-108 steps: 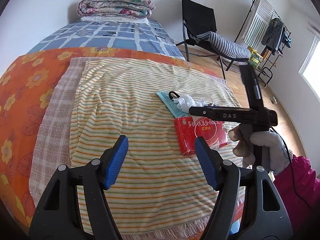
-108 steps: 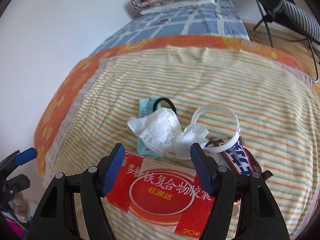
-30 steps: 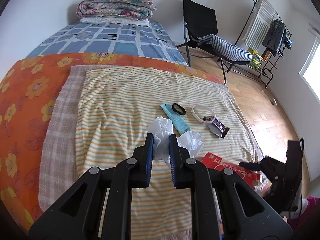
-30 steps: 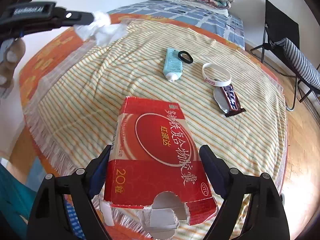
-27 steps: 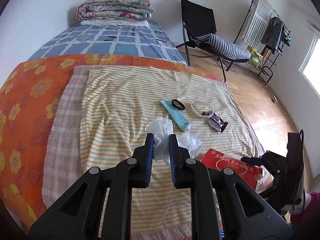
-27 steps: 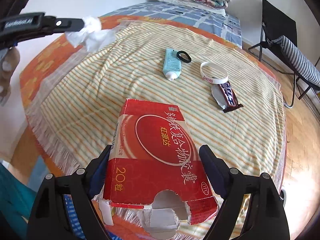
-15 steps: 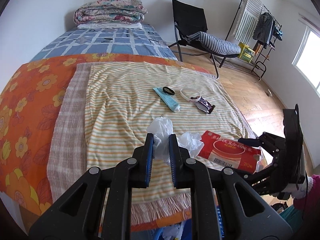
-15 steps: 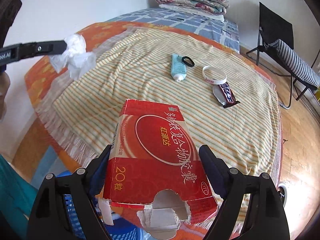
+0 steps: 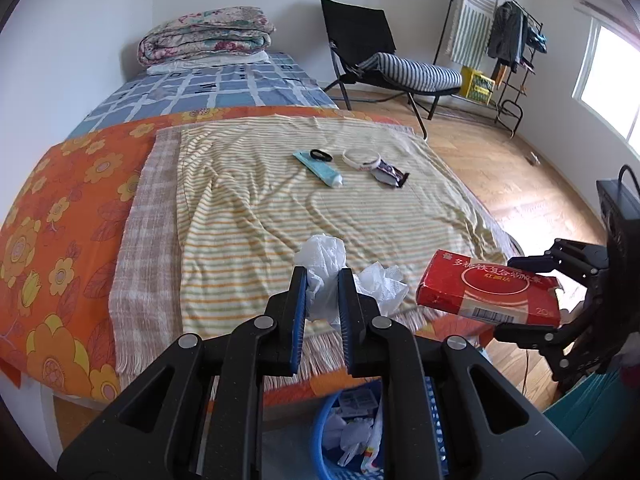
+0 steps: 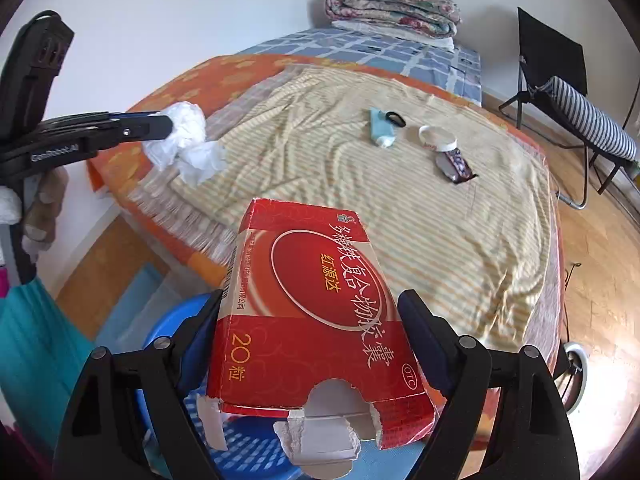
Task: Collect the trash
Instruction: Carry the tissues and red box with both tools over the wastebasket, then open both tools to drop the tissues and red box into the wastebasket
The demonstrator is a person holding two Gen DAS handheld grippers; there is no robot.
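My left gripper [image 9: 322, 280] is shut on a crumpled white tissue [image 9: 326, 258] and holds it above the bed's near edge; it also shows in the right wrist view [image 10: 186, 140]. My right gripper [image 10: 310, 312] is shut on a torn red cardboard box [image 10: 312, 312], seen from the side in the left wrist view [image 9: 488, 290]. A blue mesh trash basket [image 9: 320, 432] with paper in it stands on the floor below both grippers; its rim shows under the box [image 10: 168, 320]. A candy wrapper [image 9: 390, 172] lies on the striped blanket.
A teal tube [image 9: 320, 168], black hair tie [image 9: 321, 155] and white wristband [image 9: 362, 159] lie on the striped blanket [image 9: 260, 208]. Folded quilts [image 9: 206, 40] sit at the bed's far end. A black chair [image 9: 372, 56] and a drying rack [image 9: 500, 48] stand on the wooden floor.
Both grippers have pulled back from the bed towards its near edge, carrying the tissue and the red box. The blue basket has come into view below them.
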